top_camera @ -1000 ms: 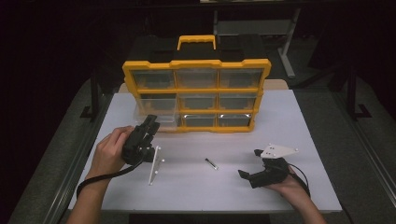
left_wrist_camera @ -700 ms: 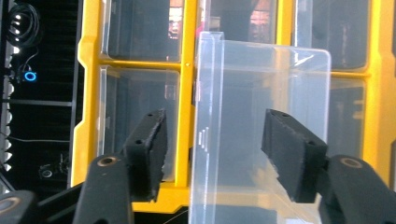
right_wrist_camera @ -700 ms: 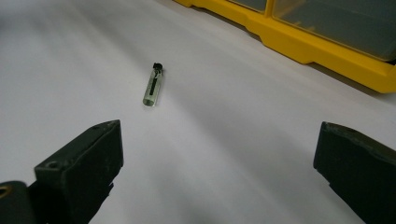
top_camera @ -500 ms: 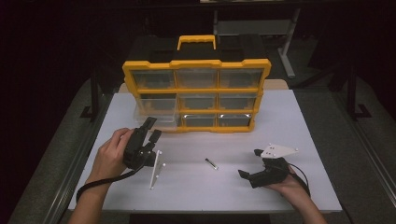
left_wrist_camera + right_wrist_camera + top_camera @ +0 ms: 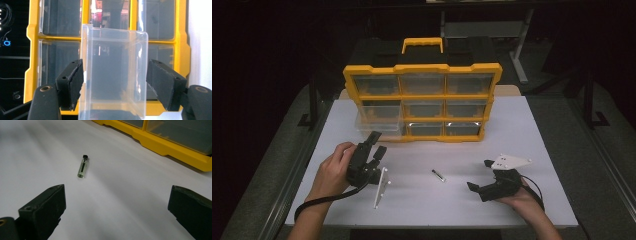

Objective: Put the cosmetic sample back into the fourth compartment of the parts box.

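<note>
High view showed the left tongs [image 5: 376, 142] held in the person's left hand [image 5: 333, 170] on the white table [image 5: 537, 125], pointing at the lower left corner of a yellow organizer [image 5: 422, 70]. That organizer stood upright near the far edge of the table, with 9 clear drawers in 3 rows and a yellow handle [image 5: 422, 44] on top. 1 clear drawer [image 5: 379, 122], in the left column, stood pulled partway out toward the left tongs.

Left gripper view looked straight at that clear drawer [image 5: 113, 72], which sat between the 2 black pads [image 5: 75, 82]. The jaws had just been opening: a gap showed beside the far pad, and the near pad stood right at the drawer's wall without clearly pressing it, so the tongs were apart and gripped nothing.

Right gripper view showed the right tongs [image 5: 117, 207] spread wide over bare table, with nothing between them. A small glass vial [image 5: 82, 167] with a dark cap lay on its side ahead of them, well apart from both pads. In the high view the same vial [image 5: 438, 175] lay between the 2 hands, and the right tongs [image 5: 479, 175] rested low on the table in the right hand [image 5: 524, 202], their grey plate [image 5: 510, 161] on top.
</note>
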{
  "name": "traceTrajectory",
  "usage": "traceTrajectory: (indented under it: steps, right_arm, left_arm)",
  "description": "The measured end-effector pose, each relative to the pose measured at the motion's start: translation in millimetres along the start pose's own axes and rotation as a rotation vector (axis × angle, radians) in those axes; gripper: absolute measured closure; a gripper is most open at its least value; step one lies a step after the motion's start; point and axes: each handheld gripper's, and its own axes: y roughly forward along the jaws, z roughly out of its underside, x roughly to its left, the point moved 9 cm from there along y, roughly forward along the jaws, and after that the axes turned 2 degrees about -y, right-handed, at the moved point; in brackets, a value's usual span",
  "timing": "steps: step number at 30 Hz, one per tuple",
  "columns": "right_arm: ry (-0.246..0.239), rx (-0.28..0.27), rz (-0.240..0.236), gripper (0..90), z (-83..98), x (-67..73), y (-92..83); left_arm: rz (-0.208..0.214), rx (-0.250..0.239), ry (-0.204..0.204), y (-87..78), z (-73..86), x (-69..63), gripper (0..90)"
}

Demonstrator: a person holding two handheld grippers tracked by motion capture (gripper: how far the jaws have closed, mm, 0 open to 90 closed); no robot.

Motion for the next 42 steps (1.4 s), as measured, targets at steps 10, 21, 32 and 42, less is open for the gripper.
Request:
traceTrajectory:
  steps: [10,21,32,42]
  right_arm:
    - [-0.007,0.0,0.001,1.0,0.2,-1.0,0.4]
    - [-0.008,0.003,0.0,1.0,0.5,-0.7,0.5]
    - [-0.01,0.0,-0.001,1.0,-0.1,0.6,0.9]
    - [-0.008,0.001,-0.001,1.0,0.0,0.8,1.1]
  left_arm:
    - [0.011,0.01,-0.018,-2.2,1.6,-13.2,24.6]
    - [0.038,0.015,-0.033,-4.6,-1.0,-31.3,21.0]
    - [0.072,0.033,-0.057,-6.6,1.0,-53.0,16.8]
    - [0.099,0.043,-0.1,-8.4,2.8,-69.8,13.5]
